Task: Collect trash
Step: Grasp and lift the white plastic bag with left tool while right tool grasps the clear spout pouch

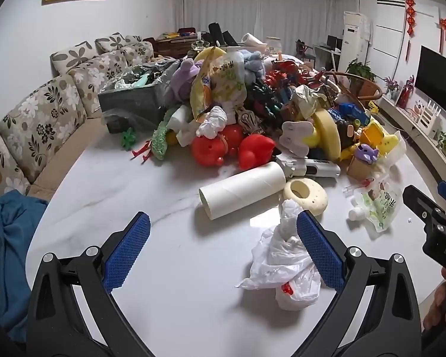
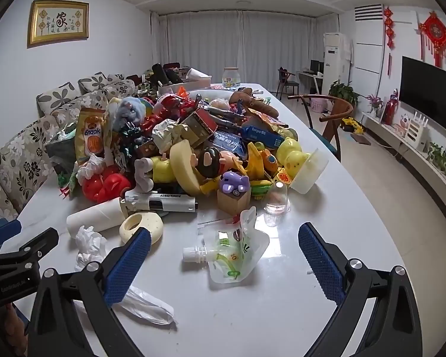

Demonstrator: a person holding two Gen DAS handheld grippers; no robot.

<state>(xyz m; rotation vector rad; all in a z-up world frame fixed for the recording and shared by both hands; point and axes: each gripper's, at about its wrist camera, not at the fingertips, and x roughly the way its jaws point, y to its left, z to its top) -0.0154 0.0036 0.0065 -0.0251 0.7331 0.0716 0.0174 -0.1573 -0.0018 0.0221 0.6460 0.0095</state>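
1. We hold two grippers over a white marble table (image 1: 169, 267) in a living room: the left gripper (image 1: 223, 250) and the right gripper (image 2: 224, 260), each angled down at the tabletop, each with two blue-padded fingers spread wide and nothing between the pads.

2. We count one crumpled white plastic bag (image 1: 282, 264) on the table just inside the left gripper's right finger; whether the pad touches it we cannot tell. From the right wrist, part of the same bag (image 2: 145, 303) shows behind that gripper's left finger.

3. We see one flattened spouted drink pouch (image 2: 238, 253), white cap pointing left, lying on the table between the right gripper's open fingers, clear of both pads. The left view shows it (image 1: 377, 205) off to the right.

4. One white cardboard tube (image 1: 243, 189) lies on its side, and one cream ring-shaped piece (image 1: 306, 193) sits just beside its right end.

5. One crumpled white tissue (image 2: 89, 241) lies in front of the tube in the right view.

6. Behind these rises one large heap of toys and wrappers (image 2: 193, 142), too many to count; near its front we make out two red plastic toys (image 1: 232, 148) and one white toy pistol (image 2: 160, 200).

7. One floral sofa (image 1: 44, 113) runs along the table's left side.
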